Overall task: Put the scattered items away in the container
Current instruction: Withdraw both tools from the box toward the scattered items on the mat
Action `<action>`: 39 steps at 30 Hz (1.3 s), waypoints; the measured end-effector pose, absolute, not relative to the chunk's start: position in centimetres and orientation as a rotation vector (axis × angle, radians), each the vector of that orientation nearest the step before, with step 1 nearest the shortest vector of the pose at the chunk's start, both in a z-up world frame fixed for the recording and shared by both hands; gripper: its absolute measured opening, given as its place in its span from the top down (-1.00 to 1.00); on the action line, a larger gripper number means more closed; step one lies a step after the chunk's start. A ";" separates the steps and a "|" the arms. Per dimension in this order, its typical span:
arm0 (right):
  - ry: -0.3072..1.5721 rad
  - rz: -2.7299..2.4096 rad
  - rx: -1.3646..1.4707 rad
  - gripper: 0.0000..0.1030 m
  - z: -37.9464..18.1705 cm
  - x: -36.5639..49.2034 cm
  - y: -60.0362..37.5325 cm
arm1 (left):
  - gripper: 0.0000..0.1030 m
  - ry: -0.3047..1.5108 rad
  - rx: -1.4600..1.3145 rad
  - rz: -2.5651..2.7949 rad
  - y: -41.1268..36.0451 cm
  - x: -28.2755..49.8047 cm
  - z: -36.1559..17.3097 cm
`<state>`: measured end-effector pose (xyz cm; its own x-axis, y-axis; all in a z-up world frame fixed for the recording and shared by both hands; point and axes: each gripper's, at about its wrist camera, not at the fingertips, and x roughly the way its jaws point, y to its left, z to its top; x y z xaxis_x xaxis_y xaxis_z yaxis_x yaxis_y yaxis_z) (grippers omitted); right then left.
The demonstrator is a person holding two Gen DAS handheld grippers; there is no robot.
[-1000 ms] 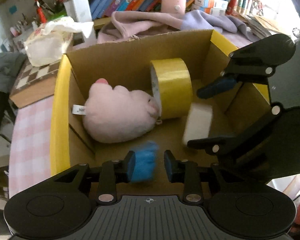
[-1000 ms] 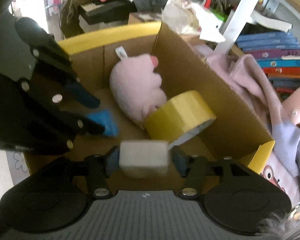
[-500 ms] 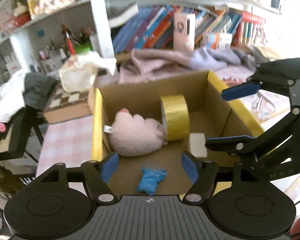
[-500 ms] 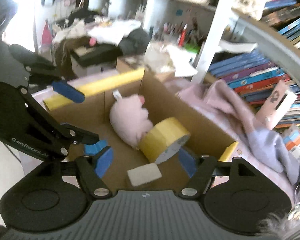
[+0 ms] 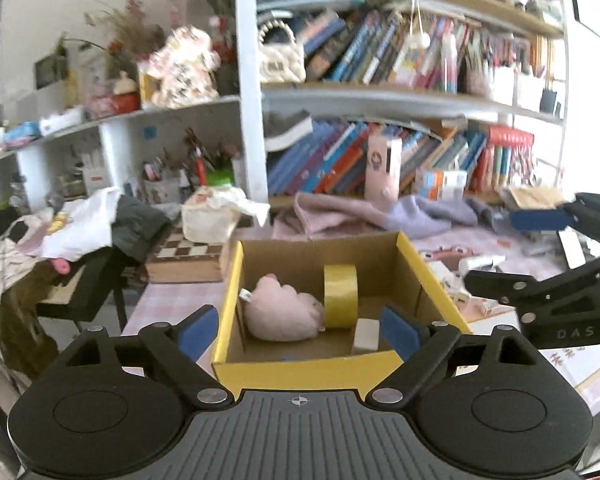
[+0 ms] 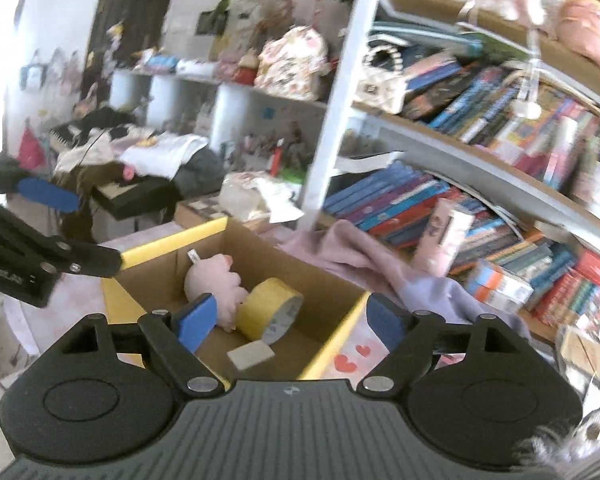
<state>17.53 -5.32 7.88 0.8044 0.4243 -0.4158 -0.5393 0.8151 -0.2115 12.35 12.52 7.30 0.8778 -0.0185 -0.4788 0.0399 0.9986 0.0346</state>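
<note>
With both my left gripper (image 5: 298, 330) and right gripper (image 6: 290, 320) spread empty, jaws just opened, the cardboard box (image 5: 308, 372) sits lower centre of frame, holding the pink plush (image 5: 282, 314), yellow tape roll (image 5: 340, 296) and white block (image 5: 366, 334), nearer my left.

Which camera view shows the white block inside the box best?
The right wrist view: the white block lies flat on the floor of the box, its whole top face visible in front of the tape roll. In the left wrist view it shows more end-on.
</note>
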 end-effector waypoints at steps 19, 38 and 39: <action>0.494 0.338 -0.215 -0.68 3.8 7.1 -10.0 | -0.86 0.551 -0.002 -0.017 10.2 4.0 3.4; 0.692 0.242 -0.255 -0.85 0.7 4.4 -11.6 | -0.87 0.725 0.091 -0.292 3.8 4.0 -0.2; 0.695 0.227 -0.252 -0.85 0.6 4.4 -12.0 | -0.87 0.725 0.096 -0.308 3.4 4.1 -0.2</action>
<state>4.44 -11.96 0.63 0.7458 0.1218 -0.6549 -0.2887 0.9451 -0.1529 4.13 3.35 -0.21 0.7060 -0.2432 -0.6651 0.3095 0.9507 -0.0191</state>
